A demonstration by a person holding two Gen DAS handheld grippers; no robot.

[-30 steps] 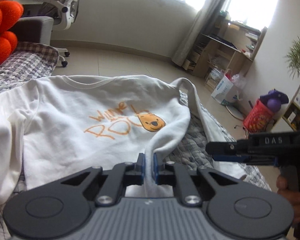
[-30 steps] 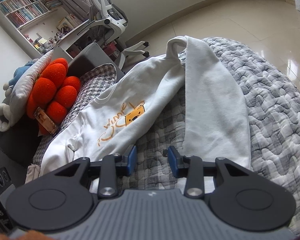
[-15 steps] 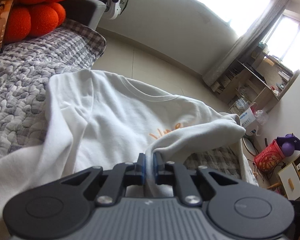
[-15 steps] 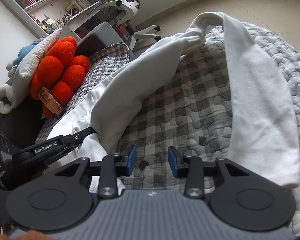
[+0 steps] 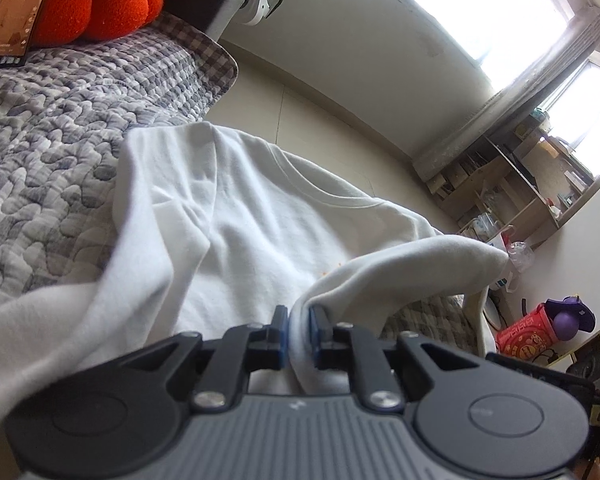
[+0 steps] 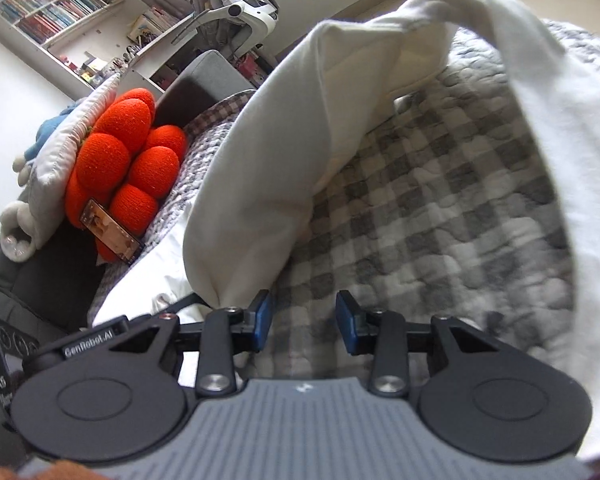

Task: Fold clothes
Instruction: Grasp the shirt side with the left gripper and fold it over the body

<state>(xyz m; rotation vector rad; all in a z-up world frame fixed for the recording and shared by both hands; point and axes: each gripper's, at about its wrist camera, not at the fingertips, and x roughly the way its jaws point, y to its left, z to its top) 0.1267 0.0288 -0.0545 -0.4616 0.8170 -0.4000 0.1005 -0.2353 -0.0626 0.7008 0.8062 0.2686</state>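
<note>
Currently, a white sweatshirt (image 5: 260, 216) is lying partly spread on a grey checked quilt (image 5: 52, 128) covering a bed, with its neckline toward the far edge and its body reaching back to the near left. The left gripper (image 5: 299, 332) is pinching a fold of the sweatshirt's right side between its blue pads; its jaws are only slightly apart and are opening a little at this moment, with the cloth between them and touching both pads. From that pinch the lifted side is arching up and over toward the far right, hanging above the quilt and beginning to cover the chest. In the right wrist view, the same lifted fold (image 6: 268, 168) is standing just left of the right gripper (image 6: 304, 324), whose jaws are standing partly apart with nothing between them, only bare quilt beneath. A long white sleeve (image 6: 560, 184) is running from the far shoulder down the right side toward the near edge, its long axis pointing roughly along the gripper's own line, just right of it. The right gripper looks the nearer one to that sleeve, so it seems best placed to take it. An orange plush cushion (image 6: 120, 160) is sitting at the far left.
</note>
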